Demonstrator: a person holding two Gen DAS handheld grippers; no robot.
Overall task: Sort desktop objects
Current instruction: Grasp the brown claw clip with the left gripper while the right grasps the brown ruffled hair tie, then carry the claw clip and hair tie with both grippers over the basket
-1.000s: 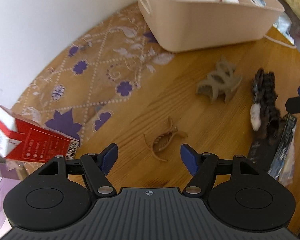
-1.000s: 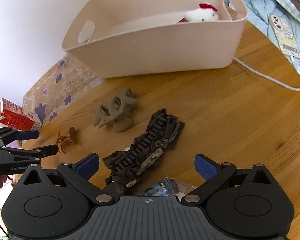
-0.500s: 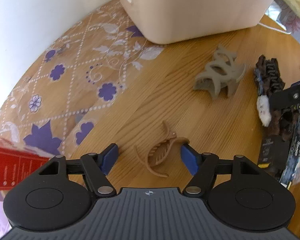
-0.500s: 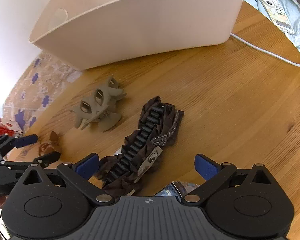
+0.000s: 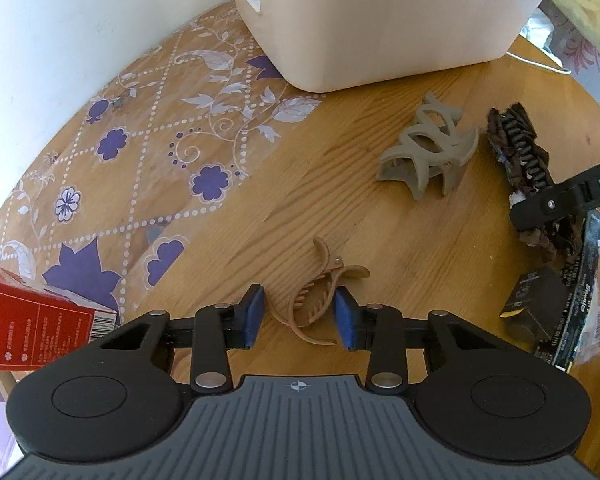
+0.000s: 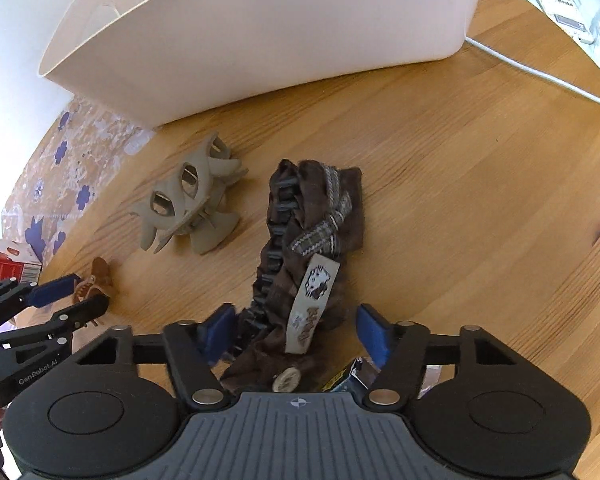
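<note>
Black plastic left gripper (image 5: 299,320) and right gripper (image 6: 296,334), blue-padded fingers (image 5: 253,318), silver screws, ribbed grey housing.

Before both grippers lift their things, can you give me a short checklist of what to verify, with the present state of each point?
1. Small tan hair clip lies between the left gripper fingers: ok.
2. Left jaws are closing; pads firmly on the clip: cannot tell, a gap shows on the left pad's side.
3. Brown fabric hair clip lies between the right gripper fingers: ok.
4. Right jaws are closing; pads pressing the fabric: not ok, the right pad is still apart from it.
5. Grey claw clip is clear of both grippers: ok.
6. Beige bin stands near, open on top: ok.
</note>
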